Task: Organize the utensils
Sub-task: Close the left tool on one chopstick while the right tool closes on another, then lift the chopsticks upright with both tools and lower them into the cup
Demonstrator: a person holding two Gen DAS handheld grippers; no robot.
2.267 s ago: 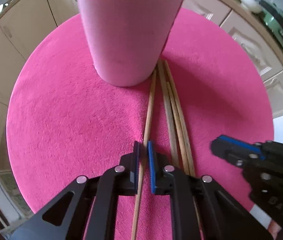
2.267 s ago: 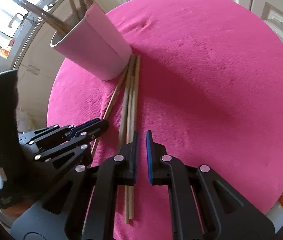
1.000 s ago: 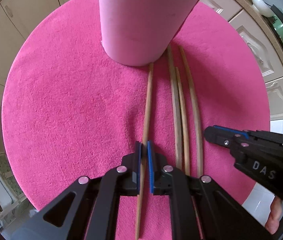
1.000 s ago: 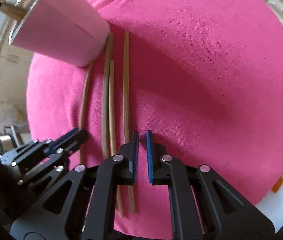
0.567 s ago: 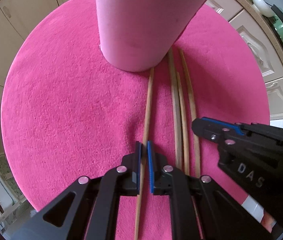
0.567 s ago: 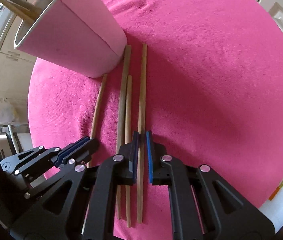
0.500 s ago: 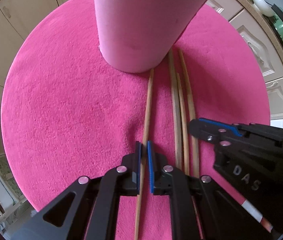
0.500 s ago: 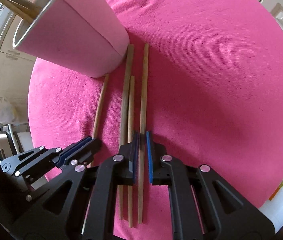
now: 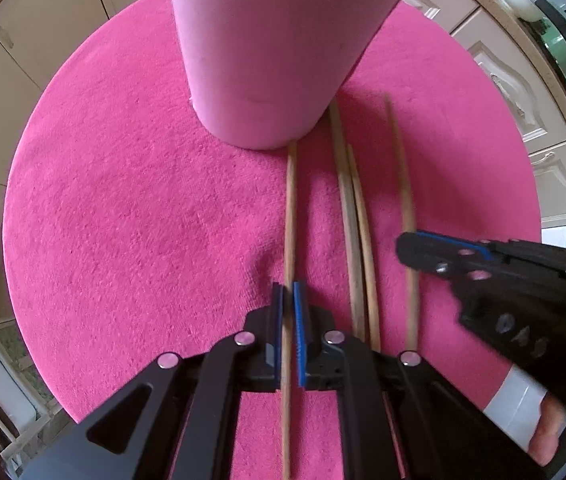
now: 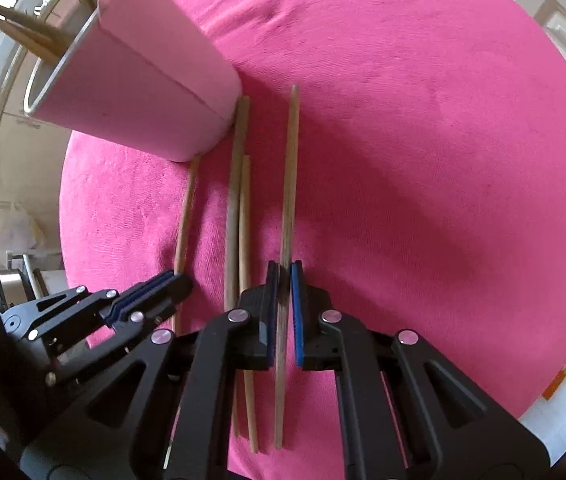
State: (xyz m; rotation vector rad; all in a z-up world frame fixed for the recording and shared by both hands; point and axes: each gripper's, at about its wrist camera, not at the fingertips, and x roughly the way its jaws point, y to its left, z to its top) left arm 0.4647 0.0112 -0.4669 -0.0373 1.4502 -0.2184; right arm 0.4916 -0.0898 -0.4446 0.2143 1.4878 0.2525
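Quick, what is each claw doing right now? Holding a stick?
Left claw: shut on the leftmost chopstick.
Right claw: shut on the rightmost chopstick.

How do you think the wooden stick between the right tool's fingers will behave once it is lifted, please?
The stick looks thin and straight, so probably stiff and light. Held near one end by the right tool, it may pivot or droop. Being round, it could roll on the pink mat if dropped.

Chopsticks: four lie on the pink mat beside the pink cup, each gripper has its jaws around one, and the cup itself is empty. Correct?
Not quite. The pink cup is not empty: the right wrist view shows wooden sticks rising from its mouth. Four chopsticks do lie on the pink mat, with the left gripper and right gripper each around one.
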